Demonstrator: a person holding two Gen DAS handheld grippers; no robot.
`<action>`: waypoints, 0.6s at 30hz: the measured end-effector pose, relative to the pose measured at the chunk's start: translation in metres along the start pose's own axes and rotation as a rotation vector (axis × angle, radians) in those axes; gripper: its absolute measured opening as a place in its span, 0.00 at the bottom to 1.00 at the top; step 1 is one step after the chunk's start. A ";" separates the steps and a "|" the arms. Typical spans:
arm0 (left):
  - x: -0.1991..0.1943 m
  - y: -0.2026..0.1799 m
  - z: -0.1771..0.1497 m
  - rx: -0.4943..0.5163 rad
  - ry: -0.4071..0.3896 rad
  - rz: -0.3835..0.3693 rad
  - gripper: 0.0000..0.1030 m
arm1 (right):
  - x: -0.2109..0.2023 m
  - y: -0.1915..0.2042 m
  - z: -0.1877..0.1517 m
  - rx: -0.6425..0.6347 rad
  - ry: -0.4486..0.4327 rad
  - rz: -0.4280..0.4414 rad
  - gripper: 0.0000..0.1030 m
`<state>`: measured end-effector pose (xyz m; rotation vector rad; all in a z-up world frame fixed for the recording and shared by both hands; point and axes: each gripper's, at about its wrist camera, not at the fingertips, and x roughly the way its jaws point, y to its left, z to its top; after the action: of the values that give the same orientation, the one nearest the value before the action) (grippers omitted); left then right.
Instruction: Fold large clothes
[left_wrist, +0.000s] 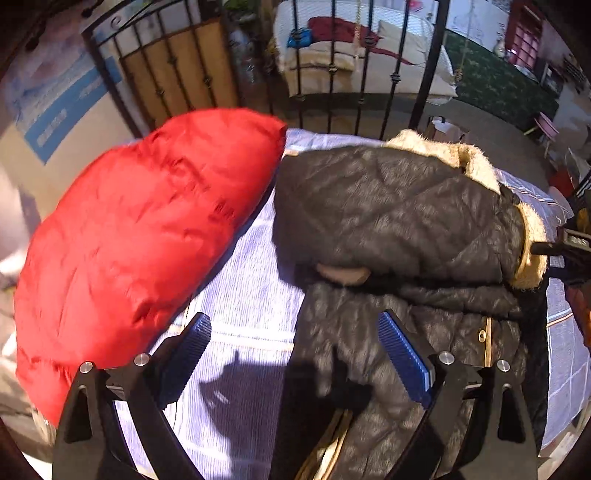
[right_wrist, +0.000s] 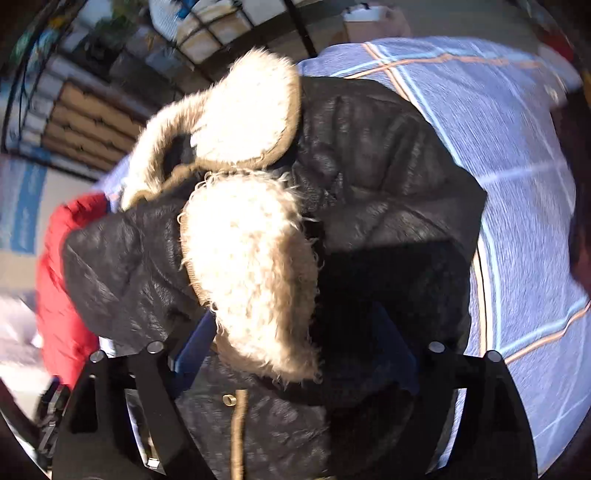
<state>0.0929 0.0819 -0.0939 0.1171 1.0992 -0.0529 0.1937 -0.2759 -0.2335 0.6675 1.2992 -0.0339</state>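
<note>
Fur trim (right_wrist: 255, 273) of the hood fills the space nearest to my right gripper (right_wrist: 295, 339). Its two blue pads stand wide on both sides of this trim, and the far pad is in deep shadow. I cannot tell from either view if the jaws are pressing the trim or only standing around it.

My left gripper (left_wrist: 295, 350) is released: the jaws are spread wide, with nothing between them. One pad hangs over the striped bedsheet (left_wrist: 251, 295), the other over the lower part of the black quilted jacket (left_wrist: 399, 214).

This jacket lies on the bed, on the right half of the sheet as the left camera sees it. I judge it is already folded at least once, because the upper body and the hood lie doubled on top of the lower part, and the bundle looks thick. The lower front with the gold zipper (right_wrist: 240, 428) comes out from under the fold toward me, so I think one more fold and some tidying of the hood remain.

Beside it, a red puffy jacket (left_wrist: 140, 240) lies as a compact bundle, touching the black one near the top. It looks finished to me.
</note>
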 end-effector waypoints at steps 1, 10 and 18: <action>0.002 -0.003 0.009 0.011 -0.016 0.005 0.87 | -0.008 -0.003 0.000 0.014 -0.009 0.000 0.81; 0.054 -0.057 0.094 0.157 -0.046 0.019 0.88 | -0.059 0.071 -0.018 -0.410 -0.217 -0.064 0.81; 0.151 -0.080 0.101 0.210 0.201 0.074 0.96 | 0.044 0.070 0.001 -0.410 -0.012 -0.199 0.85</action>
<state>0.2424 -0.0072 -0.1885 0.3576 1.2872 -0.0924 0.2341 -0.2043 -0.2421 0.1869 1.3069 0.0653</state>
